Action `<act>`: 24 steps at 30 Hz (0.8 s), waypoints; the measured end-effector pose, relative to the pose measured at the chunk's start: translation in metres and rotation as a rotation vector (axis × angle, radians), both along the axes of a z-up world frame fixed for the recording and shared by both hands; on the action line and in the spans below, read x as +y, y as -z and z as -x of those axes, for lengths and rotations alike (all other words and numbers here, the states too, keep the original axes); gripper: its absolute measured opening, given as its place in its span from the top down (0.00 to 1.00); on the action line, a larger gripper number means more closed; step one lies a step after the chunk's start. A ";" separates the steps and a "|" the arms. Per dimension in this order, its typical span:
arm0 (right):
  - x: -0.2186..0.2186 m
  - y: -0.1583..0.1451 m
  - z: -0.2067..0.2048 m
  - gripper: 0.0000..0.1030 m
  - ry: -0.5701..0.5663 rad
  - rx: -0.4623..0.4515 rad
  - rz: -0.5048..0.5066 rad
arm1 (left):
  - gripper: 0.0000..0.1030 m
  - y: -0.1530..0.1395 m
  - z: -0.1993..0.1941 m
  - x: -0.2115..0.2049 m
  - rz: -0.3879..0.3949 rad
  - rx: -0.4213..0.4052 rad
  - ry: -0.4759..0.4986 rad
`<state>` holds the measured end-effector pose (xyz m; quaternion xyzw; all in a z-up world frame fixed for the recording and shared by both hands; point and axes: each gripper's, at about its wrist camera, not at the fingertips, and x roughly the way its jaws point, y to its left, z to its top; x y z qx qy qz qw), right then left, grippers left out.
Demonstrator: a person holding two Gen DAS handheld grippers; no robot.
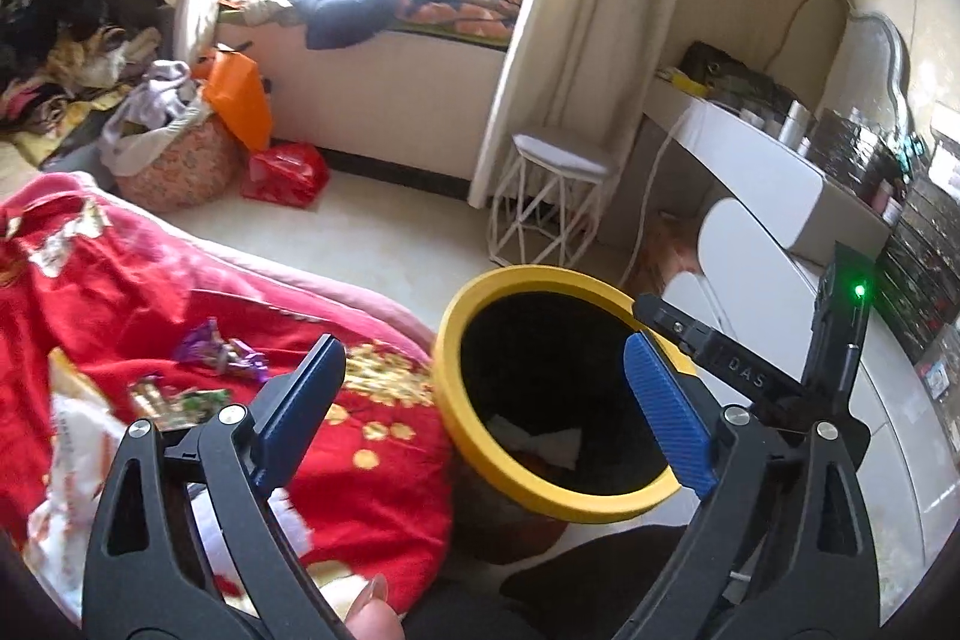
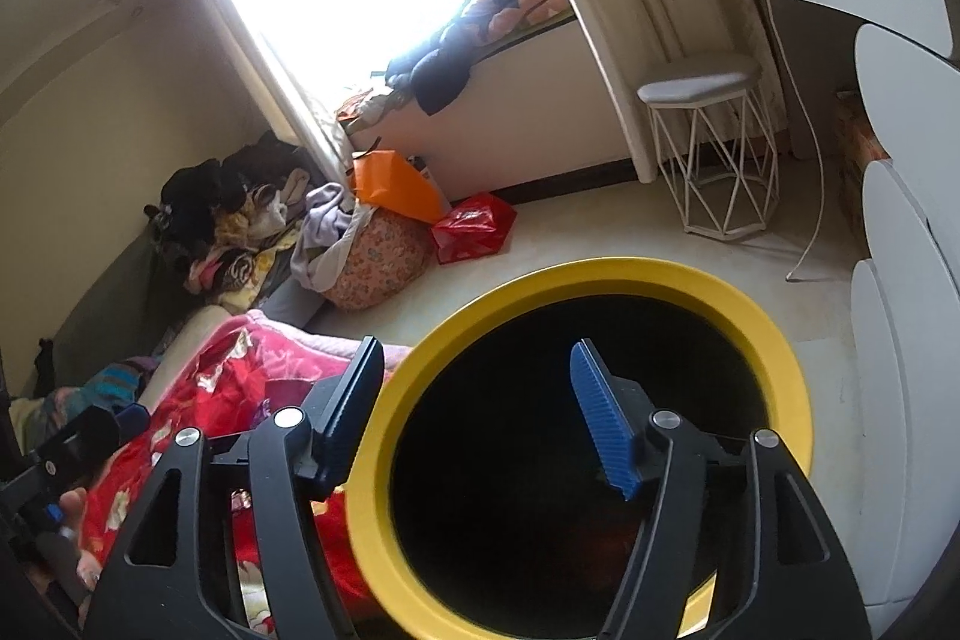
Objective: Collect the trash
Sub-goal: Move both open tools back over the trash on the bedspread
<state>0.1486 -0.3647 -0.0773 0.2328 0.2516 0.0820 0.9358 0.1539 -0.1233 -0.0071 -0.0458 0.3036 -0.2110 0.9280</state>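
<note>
A black bin with a yellow rim (image 1: pixel 480 451) stands on the floor beside a bed with a red blanket (image 1: pixel 120 292). White paper lies inside the bin (image 1: pixel 540 439). Purple wrappers (image 1: pixel 225 352) and green and gold wrappers (image 1: pixel 174 400) lie on the blanket. My left gripper (image 1: pixel 480 403) is open and empty, between the blanket's edge and the bin. My right gripper (image 2: pixel 480 412) is open and empty right over the bin's mouth, whose yellow rim (image 2: pixel 774 340) fills the right wrist view; it also shows in the left wrist view (image 1: pixel 690 334).
A white wire stool (image 1: pixel 552 196) and a white dressing table (image 1: pixel 774 184) stand on the right. An orange bag (image 1: pixel 240 100), a red bag (image 1: pixel 288 172) and a patterned basket of clothes (image 1: pixel 174 160) sit under the window. Cream floor lies between.
</note>
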 end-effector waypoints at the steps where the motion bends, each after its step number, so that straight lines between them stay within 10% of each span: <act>1: 0.004 -0.002 0.000 0.36 -0.005 -0.002 0.005 | 0.16 -0.001 0.001 0.006 0.008 -0.004 -0.010; 24: 0.077 -0.027 0.015 0.22 -0.155 -0.043 0.094 | 0.10 -0.009 0.027 0.075 0.064 -0.046 -0.156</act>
